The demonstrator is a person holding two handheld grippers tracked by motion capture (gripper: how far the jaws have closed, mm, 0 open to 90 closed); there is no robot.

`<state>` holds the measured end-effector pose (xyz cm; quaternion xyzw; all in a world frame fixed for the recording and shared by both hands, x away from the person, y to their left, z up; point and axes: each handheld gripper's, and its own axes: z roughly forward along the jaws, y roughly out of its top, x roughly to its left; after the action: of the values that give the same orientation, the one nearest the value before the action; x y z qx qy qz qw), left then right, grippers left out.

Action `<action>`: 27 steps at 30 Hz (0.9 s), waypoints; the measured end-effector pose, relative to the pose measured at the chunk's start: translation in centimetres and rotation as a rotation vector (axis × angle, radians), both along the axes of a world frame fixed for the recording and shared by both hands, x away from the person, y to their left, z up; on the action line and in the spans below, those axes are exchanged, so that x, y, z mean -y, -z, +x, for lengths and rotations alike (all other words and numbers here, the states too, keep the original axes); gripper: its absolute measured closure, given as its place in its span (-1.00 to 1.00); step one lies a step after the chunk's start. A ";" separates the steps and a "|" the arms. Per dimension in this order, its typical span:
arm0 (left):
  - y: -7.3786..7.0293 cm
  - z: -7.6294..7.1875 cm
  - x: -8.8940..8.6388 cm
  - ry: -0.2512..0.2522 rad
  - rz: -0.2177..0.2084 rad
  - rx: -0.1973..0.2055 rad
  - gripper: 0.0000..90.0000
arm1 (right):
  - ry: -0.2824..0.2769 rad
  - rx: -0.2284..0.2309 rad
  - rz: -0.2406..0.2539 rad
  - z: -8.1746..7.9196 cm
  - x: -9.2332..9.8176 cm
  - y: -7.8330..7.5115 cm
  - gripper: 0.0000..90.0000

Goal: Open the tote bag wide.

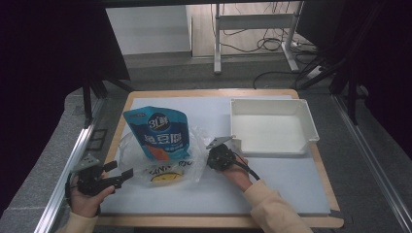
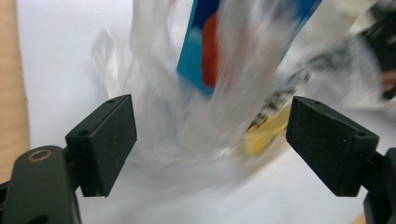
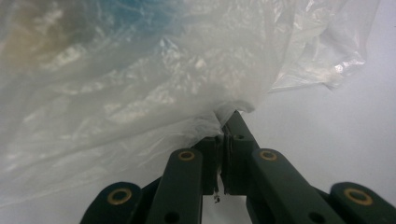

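The left gripper [image 1: 127, 173] hangs with jaws apart, just left of the clear plastic bag [image 1: 192, 145], touching nothing. The blue pouch [image 1: 158, 133] lies half inside that bag. At the bag's right edge, the right gripper [image 1: 219, 154] pinches the film. It seems a bagging step; next the left gripper needs a fresh hold on the bag's mouth. One pouch, one bag, one white tray [image 1: 311, 124] right of the bag.
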<state>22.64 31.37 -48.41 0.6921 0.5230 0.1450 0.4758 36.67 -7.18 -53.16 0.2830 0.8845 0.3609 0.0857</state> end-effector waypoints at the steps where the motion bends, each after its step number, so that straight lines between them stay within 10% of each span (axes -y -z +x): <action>1: -0.9 0.0 -0.1 -0.008 0.001 0.011 -0.63 | 0.000 0.000 0.000 0.0 0.0 0.0 0.89; 12: -7.3 3.2 -0.3 -0.017 -0.019 0.087 -0.48 | 0.002 0.001 -0.001 -0.1 0.0 0.0 0.88; 18: -6.7 6.7 -0.5 -0.003 -0.025 0.026 -0.34 | 0.002 0.001 0.000 -0.1 0.0 0.0 0.88; 27: -5.5 7.7 -0.5 0.016 0.010 -0.012 0.04 | 0.002 0.001 0.002 -0.1 0.0 0.0 0.87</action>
<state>30.35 31.88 -42.89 0.6996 0.5196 0.1394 0.4703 36.58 -7.14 -53.18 0.2839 0.8838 0.3618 0.0862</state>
